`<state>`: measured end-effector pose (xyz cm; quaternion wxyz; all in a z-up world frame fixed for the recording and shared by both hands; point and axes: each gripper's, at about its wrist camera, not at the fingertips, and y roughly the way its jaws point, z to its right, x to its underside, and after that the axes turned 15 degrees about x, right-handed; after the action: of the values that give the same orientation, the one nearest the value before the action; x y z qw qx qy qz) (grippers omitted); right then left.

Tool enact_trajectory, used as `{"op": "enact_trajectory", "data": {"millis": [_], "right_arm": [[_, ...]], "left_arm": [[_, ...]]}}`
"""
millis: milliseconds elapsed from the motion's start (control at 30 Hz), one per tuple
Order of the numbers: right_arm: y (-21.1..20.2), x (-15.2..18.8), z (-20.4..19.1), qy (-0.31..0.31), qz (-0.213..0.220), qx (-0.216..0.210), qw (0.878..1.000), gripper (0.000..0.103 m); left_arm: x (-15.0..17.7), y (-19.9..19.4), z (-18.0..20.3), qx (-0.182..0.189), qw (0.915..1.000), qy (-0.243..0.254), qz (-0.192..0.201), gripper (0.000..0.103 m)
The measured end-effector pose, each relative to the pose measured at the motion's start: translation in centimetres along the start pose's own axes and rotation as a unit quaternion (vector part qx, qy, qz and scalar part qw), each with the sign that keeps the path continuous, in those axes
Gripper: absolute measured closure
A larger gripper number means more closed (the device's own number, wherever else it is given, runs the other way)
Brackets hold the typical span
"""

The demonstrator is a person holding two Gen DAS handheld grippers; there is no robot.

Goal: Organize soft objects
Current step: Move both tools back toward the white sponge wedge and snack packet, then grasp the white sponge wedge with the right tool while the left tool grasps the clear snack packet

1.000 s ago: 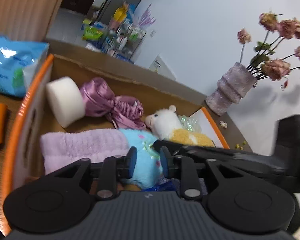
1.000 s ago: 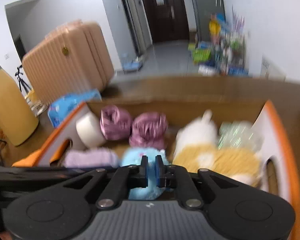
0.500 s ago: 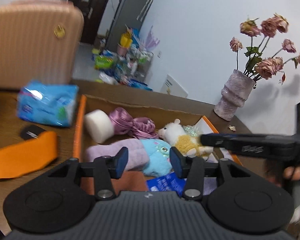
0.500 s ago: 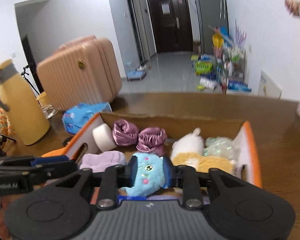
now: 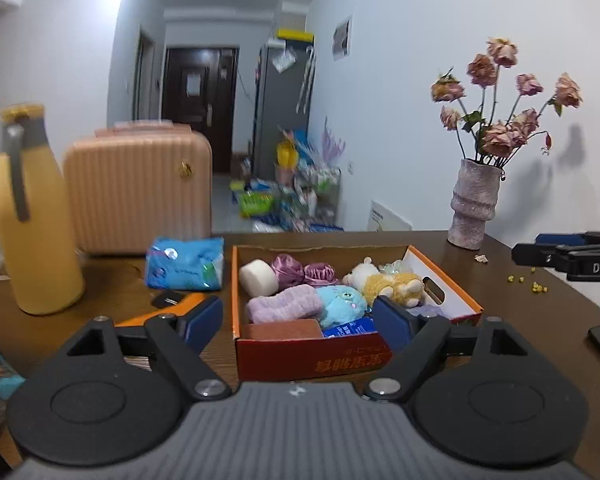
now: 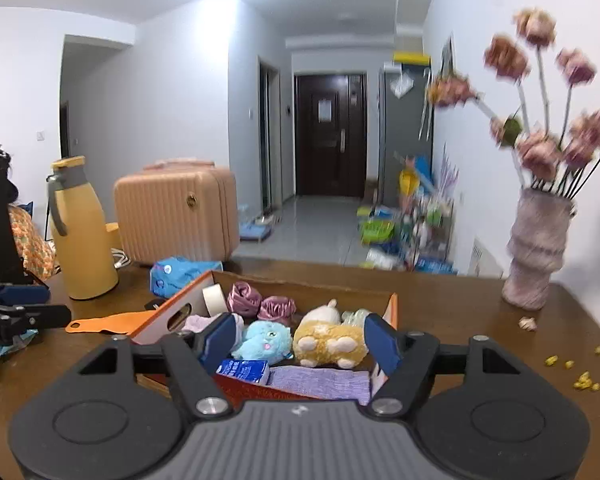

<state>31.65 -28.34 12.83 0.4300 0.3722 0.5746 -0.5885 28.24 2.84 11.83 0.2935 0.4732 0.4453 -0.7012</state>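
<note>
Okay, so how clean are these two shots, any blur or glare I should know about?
Left wrist view: mostly sharp; the flowers and vase are crisp and cast soft shadows on the wall; fisheye bends the walls. Right wrist view: the flowers are smeared by motion blur, a ceiling light blows out the top centre, yet the box of soft toys stays fairly clear.

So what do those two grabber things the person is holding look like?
Both match. The left gripper has a ribbed grey body, black arms with round discs and silver screws, and dark blue pads on its fingers. The right gripper is the same: grey, black, blue pads. Seen sideways from the left camera, the right one shows white letters, "DAS", on its black side. No sleeves or cables are visible.
</note>
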Motion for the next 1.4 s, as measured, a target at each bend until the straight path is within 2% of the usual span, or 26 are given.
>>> {"op": "enact_trajectory", "data": {"millis": [133, 367, 567, 667, 733, 867, 967, 1000, 1100, 1133, 1267, 1333, 1400], "right_arm": [[-3.8, 2.1, 0.1, 0.010, 0.034, 0.003, 0.999, 0.030], [-10.7, 8.1, -0.6, 0.011, 0.046, 0.026, 0.999, 0.029], [-16.4, 14.0, -0.9, 0.034, 0.023, 0.009, 0.999, 0.024], [-17.9, 16.2, -0.9, 0.050, 0.002, -0.006, 0.999, 0.024], [-18.2, 16.9, -1.0, 0.042, -0.002, -0.007, 0.999, 0.024], [-17.3, 17.2, -1.3, 0.032, -0.013, 0.003, 0.999, 0.024], [-16.1, 17.4, -1.3, 0.033, -0.028, 0.002, 0.999, 0.024], [-15.7, 17.6, -1.4, 0.033, -0.033, 0.004, 0.999, 0.024], [-14.1, 17.7, -1.2, 0.041, -0.048, 0.015, 0.998, 0.024], [-13.6, 17.7, -1.1, 0.044, -0.053, 0.016, 0.997, 0.024], [-11.8, 17.5, -0.7, 0.047, -0.069, 0.026, 0.996, 0.024], [-10.9, 17.2, -0.2, 0.052, -0.074, 0.029, 0.995, 0.024], [-9.8, 17.0, 0.1, 0.054, -0.081, 0.037, 0.995, 0.024]], "left_arm": [[2.4, -3.3, 2.6, -0.001, 0.9998, 0.012, 0.016, 0.015], [7.6, -9.0, 5.9, 0.012, 0.9990, 0.010, 0.042, 0.006], [12.3, -12.0, 7.5, 0.031, 0.9986, -0.030, 0.031, 0.006], [13.3, -12.3, 8.1, 0.047, 0.9984, -0.024, 0.020, 0.005], [13.7, -11.7, 8.3, 0.044, 0.9989, -0.016, 0.010, 0.005], [13.8, -9.8, 7.7, 0.045, 0.9986, -0.030, 0.002, 0.005], [13.7, -7.4, 7.2, 0.050, 0.9986, -0.014, -0.007, 0.006], [13.7, -6.3, 7.0, 0.051, 0.9985, -0.008, -0.015, 0.010], [13.5, -2.1, 6.3, 0.068, 0.9960, 0.019, -0.056, 0.038], [13.4, -0.5, 6.1, 0.078, 0.9940, 0.031, -0.070, 0.042], [12.7, 4.3, 5.6, 0.095, 0.9882, 0.065, -0.101, 0.047], [12.0, 6.2, 5.1, 0.121, 0.9841, 0.072, -0.108, 0.047], [11.6, 8.2, 4.6, 0.145, 0.9781, 0.068, -0.133, 0.047]]}}
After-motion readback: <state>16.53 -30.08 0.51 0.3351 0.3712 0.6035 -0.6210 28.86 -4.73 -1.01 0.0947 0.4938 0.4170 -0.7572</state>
